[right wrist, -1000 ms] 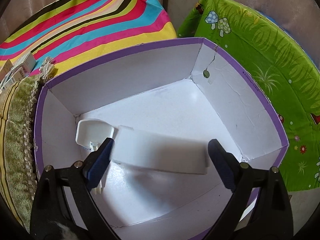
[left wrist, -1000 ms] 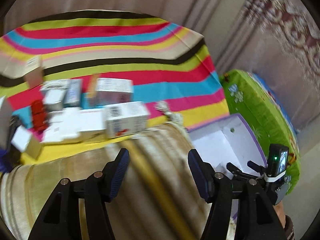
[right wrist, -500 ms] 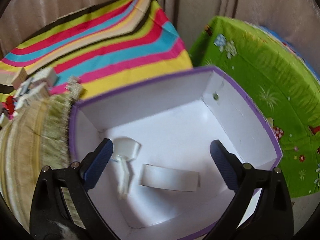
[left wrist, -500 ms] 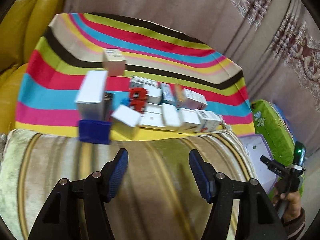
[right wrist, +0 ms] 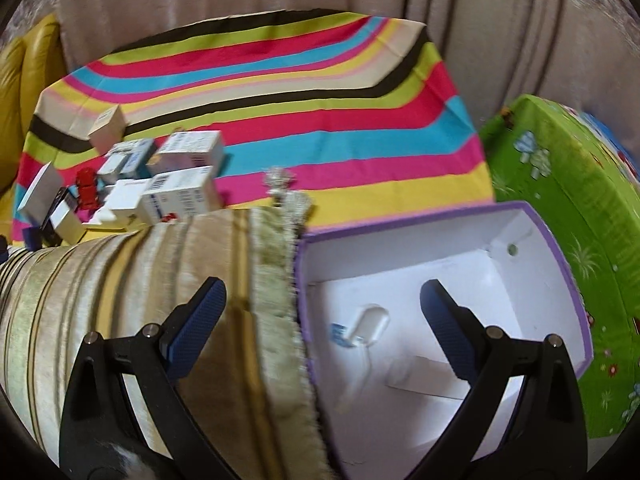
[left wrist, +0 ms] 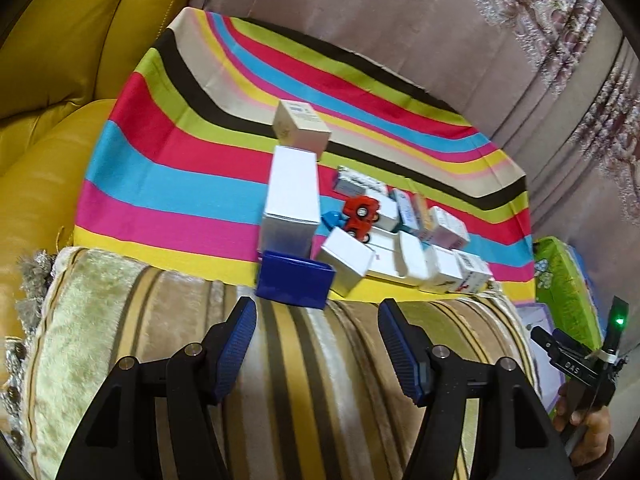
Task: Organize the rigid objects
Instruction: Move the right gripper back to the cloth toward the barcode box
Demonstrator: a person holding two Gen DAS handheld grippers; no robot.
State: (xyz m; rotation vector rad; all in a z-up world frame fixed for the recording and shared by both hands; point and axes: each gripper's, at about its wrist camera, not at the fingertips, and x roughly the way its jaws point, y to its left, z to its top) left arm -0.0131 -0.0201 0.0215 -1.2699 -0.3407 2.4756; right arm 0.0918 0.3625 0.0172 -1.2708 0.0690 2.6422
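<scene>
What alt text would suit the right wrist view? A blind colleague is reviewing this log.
The open, empty right claw hovers over a purple-rimmed white cardboard box holding a white plastic scoop and a flat white box. To its left lie a striped beige cushion and small cartons on a rainbow-striped cloth.

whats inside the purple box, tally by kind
scoop: 1
flat white box: 1
total: 2 in the purple box; a blue smear by the scoop is too blurred to name
</scene>
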